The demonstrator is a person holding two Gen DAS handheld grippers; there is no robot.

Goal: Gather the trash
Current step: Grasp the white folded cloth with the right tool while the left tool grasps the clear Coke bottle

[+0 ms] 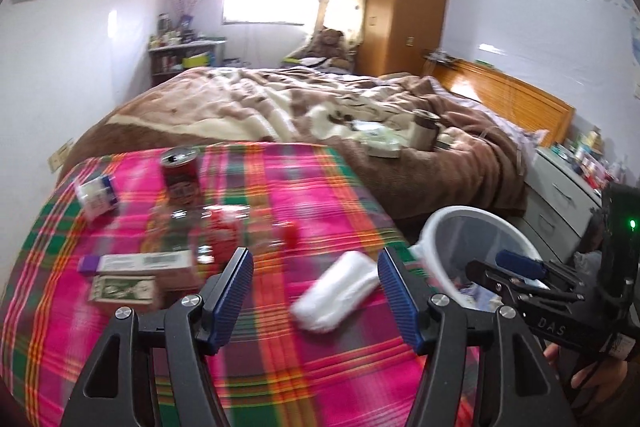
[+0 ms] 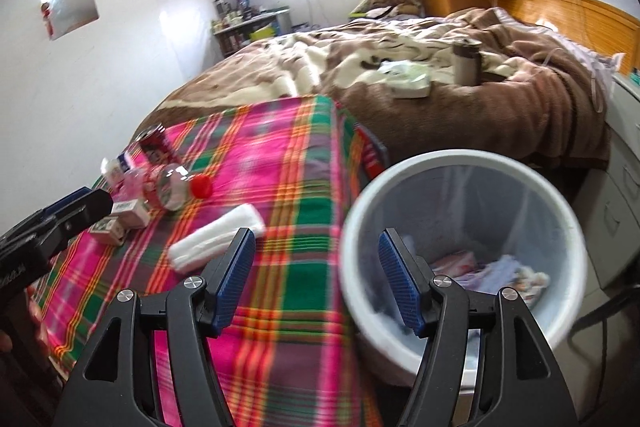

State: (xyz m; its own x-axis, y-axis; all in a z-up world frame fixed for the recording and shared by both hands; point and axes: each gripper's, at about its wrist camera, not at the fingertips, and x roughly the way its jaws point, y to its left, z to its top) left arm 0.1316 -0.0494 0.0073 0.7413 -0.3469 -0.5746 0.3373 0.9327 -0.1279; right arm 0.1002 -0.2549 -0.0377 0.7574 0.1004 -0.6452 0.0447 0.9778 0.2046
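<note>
Right wrist view shows me inside the white bin (image 2: 464, 163): trash at the bottom, lower right of frame. Left view only catches its rim at right. White packet (image 1: 336, 291) lies on the plaid table (image 1: 280, 367), mid-frame. Left tool (image 1: 316, 295) and right tool (image 2: 316, 279) both spread, empty, angled downward.

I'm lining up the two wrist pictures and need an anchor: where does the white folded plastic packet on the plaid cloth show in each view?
Left wrist view: the white packet lies low and centre, between the left gripper fingers' tips, on the plaid cloth.
Right wrist view: the white packet lies left of centre, just beyond the right gripper's left finger.
Shared landmark: the red can at the cloth's far left.
</note>
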